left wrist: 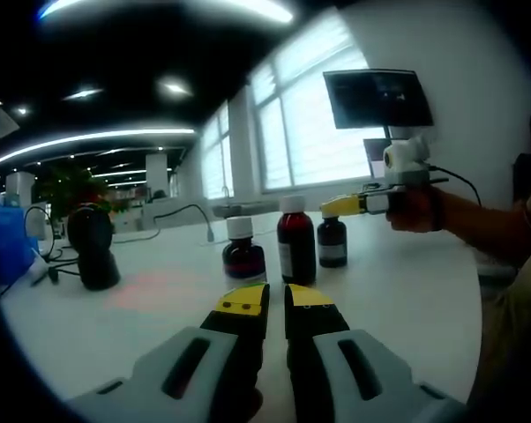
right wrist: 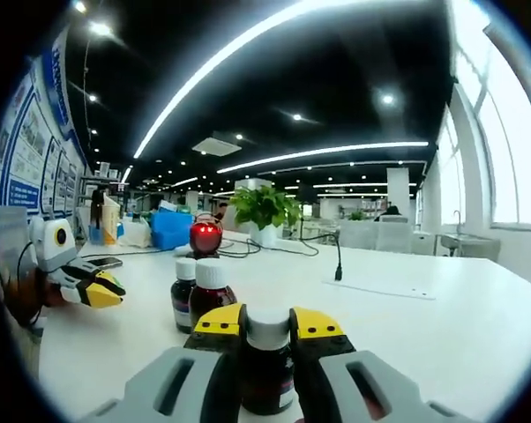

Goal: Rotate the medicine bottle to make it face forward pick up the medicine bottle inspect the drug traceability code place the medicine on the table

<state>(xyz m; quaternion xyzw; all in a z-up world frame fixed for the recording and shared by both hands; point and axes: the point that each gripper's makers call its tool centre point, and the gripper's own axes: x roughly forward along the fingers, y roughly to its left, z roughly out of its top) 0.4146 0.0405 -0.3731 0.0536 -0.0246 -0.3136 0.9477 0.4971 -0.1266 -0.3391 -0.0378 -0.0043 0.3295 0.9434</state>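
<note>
Three dark medicine bottles with white caps stand together on the white table (left wrist: 407, 291). My right gripper (right wrist: 267, 324) is shut on the nearest medicine bottle (right wrist: 267, 374), a yellow-tipped jaw pressed to each side below the cap. In the left gripper view that bottle (left wrist: 332, 245) is the rightmost and stands on the table, with the right gripper (left wrist: 343, 206) reaching its top from the right, held by a hand. My left gripper (left wrist: 277, 300) hangs low in front of the bottles, shut with nothing in it. It also appears at the left of the right gripper view as the left gripper (right wrist: 102, 291).
The other two bottles (left wrist: 244, 254) (left wrist: 296, 240) stand left of the held one, and close behind it as bottles (right wrist: 184, 300) (right wrist: 213, 300). A black scanner (left wrist: 93, 247) on a stand glows red (right wrist: 205, 236). Cables, a blue box (right wrist: 171, 227) and a plant (right wrist: 264, 207) lie beyond.
</note>
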